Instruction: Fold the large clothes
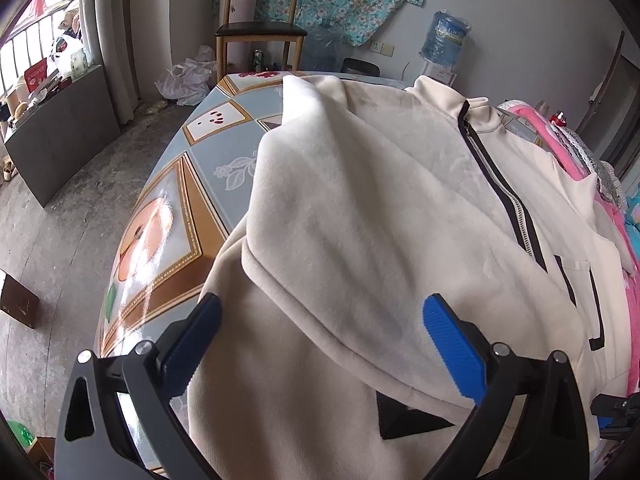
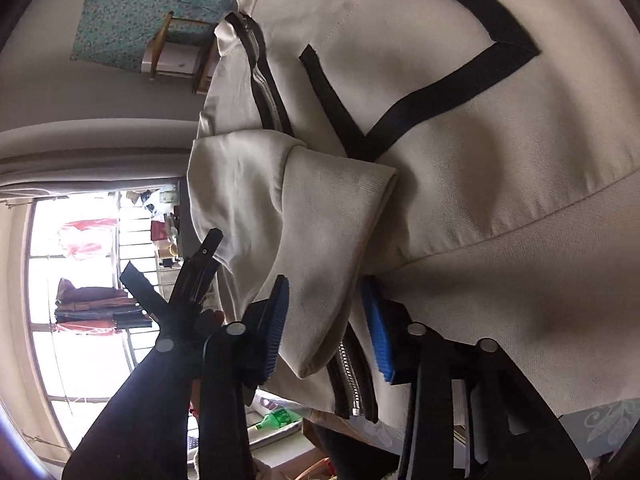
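On my left view I see the cream jacket spread over the table, which has a patterned cloth with fruit pictures. One part of the jacket is folded over, so its soft fleecy inside faces up, and the black zipper runs down beside this folded part. My left gripper stands wide open above the near edge of the jacket; its blue pads are well apart and they hold nothing. On my right view the picture is rolled to the side. There my right gripper has a folded cuff or sleeve end of the same jacket between its two pads, and the jaws are narrow around it; the cloth seems to touch both pads, so I read it as gripped. Behind the table stand a wooden chair and a water bottle by the wall.
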A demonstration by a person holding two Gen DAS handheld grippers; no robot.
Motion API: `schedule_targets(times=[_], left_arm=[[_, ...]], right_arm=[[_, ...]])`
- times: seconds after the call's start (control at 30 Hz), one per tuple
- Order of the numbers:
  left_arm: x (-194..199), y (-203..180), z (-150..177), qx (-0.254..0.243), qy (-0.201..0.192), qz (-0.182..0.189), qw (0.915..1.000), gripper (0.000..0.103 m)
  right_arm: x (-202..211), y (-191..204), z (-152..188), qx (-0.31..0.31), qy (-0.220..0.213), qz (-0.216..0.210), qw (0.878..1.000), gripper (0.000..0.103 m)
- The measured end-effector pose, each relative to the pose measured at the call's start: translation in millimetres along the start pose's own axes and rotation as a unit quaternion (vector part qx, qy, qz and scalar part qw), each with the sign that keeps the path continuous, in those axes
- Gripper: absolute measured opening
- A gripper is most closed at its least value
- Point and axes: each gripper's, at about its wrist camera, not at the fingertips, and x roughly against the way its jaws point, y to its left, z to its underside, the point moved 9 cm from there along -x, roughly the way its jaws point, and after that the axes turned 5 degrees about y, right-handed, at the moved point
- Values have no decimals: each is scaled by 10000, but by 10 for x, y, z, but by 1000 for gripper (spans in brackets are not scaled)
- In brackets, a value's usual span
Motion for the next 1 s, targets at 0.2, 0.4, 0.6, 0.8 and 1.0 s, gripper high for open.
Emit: schedule_targets(times=[0.2,0.4,0.6,0.8,1.0], left_arm=[[-24,1,-19,23,31,96,9999,98],[-62,-48,17,-254,35,-221,9994,98],[-38,-11,5,-115,35,-42,9999,98],[-45,-17,8,-204,27,-88,9997,98],[-55,-25,6,-232,66,-110,9996,98]], right_arm=[[115,61,0,10,41,-261,9996,32],[-33,105,-58,-53,150,-574,9982,29],[64,197,-49,-236,214,-1433,9892,25],[142,202,-37,-681,426,-2482,9654,52],[309,318,56,-645,636,-3020,9490,62]])
